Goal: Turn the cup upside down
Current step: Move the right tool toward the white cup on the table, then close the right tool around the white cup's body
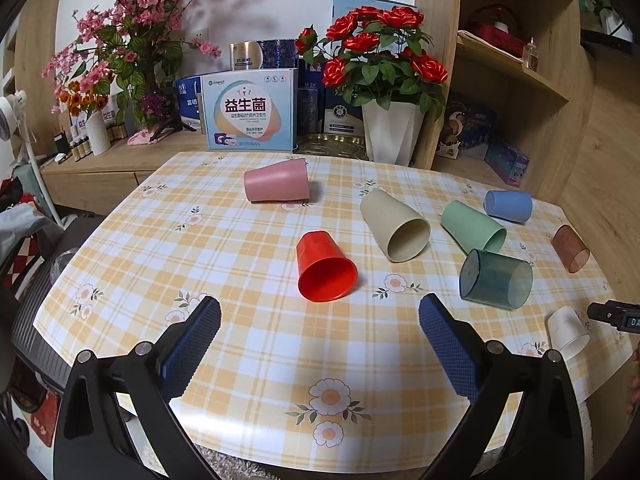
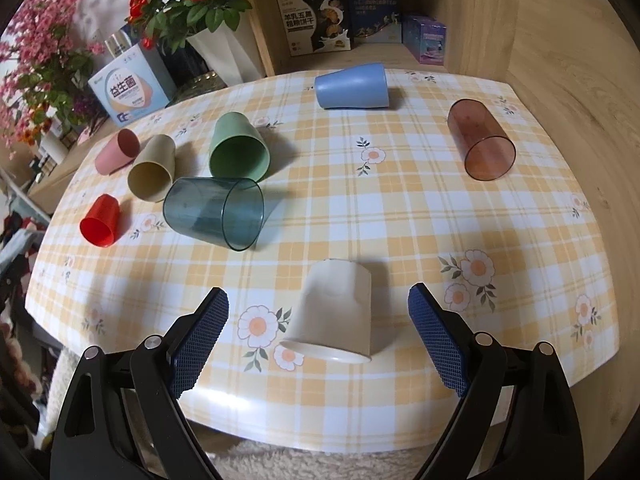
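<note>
A cream cup point(image 2: 334, 316) stands upside down, rim on the checked tablecloth, right between and just beyond my open right gripper point(image 2: 319, 300); it also shows at the right edge of the left wrist view point(image 1: 567, 331). My left gripper point(image 1: 320, 308) is open and empty above the table, just short of a red cup point(image 1: 324, 266) lying on its side with its mouth toward me. Several more cups lie on their sides: pink point(image 1: 277, 181), beige point(image 1: 394, 225), green point(image 1: 472, 226), blue point(image 1: 508, 205), clear teal point(image 1: 496, 279) and clear brown point(image 1: 570, 248).
The round table point(image 1: 260, 360) with yellow checked cloth meets a wooden shelf unit point(image 1: 532, 92) at the far right. A white vase of red roses point(image 1: 394, 132), a box point(image 1: 249, 110) and pink blossoms point(image 1: 132, 40) stand behind it. Part of the right gripper point(image 1: 616, 316) shows at the right.
</note>
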`<action>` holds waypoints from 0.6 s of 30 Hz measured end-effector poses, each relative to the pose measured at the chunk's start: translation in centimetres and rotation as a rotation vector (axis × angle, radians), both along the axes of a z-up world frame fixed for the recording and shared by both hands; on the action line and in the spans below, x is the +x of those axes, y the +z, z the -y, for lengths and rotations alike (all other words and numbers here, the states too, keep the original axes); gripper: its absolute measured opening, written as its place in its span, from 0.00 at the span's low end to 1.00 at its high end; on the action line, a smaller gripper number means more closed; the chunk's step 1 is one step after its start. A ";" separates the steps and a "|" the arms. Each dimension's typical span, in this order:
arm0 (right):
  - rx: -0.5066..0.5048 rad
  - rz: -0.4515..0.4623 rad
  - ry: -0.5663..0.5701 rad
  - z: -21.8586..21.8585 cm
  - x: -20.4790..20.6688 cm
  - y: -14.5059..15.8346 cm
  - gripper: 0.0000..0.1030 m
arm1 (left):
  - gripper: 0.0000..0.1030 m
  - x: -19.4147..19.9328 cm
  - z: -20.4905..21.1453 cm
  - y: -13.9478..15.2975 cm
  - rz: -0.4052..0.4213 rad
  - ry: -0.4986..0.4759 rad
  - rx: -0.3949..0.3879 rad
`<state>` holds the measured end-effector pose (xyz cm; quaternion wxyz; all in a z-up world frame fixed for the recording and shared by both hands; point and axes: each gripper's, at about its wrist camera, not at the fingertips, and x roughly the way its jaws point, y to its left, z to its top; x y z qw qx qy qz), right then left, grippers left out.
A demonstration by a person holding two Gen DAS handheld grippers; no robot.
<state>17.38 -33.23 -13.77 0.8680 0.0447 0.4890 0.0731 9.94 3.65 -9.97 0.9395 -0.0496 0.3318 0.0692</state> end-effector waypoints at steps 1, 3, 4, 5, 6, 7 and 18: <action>-0.005 -0.003 0.007 0.0 0.2 0.0 0.86 | 0.94 0.0 0.0 0.0 -0.002 -0.001 0.000; -0.006 -0.010 0.011 0.2 0.7 -0.1 0.86 | 0.94 0.1 0.1 -0.1 -0.005 -0.005 0.001; 0.000 -0.016 0.009 0.5 0.9 -0.1 0.86 | 0.94 0.1 0.2 -0.1 -0.006 -0.008 0.002; 0.013 -0.029 0.003 0.9 1.4 -0.1 0.85 | 0.94 0.0 0.3 -0.2 -0.007 -0.011 0.001; 0.026 -0.041 0.000 1.2 1.8 -0.2 0.85 | 0.94 0.1 0.3 -0.2 -0.008 -0.013 0.001; 0.046 -0.064 -0.001 1.5 2.3 -0.3 0.85 | 0.94 0.2 0.4 -0.3 -0.011 -0.014 0.000; 0.082 -0.352 0.047 0.6 8.1 -4.0 0.72 | 0.94 0.2 0.4 -0.8 -0.022 -0.021 -0.025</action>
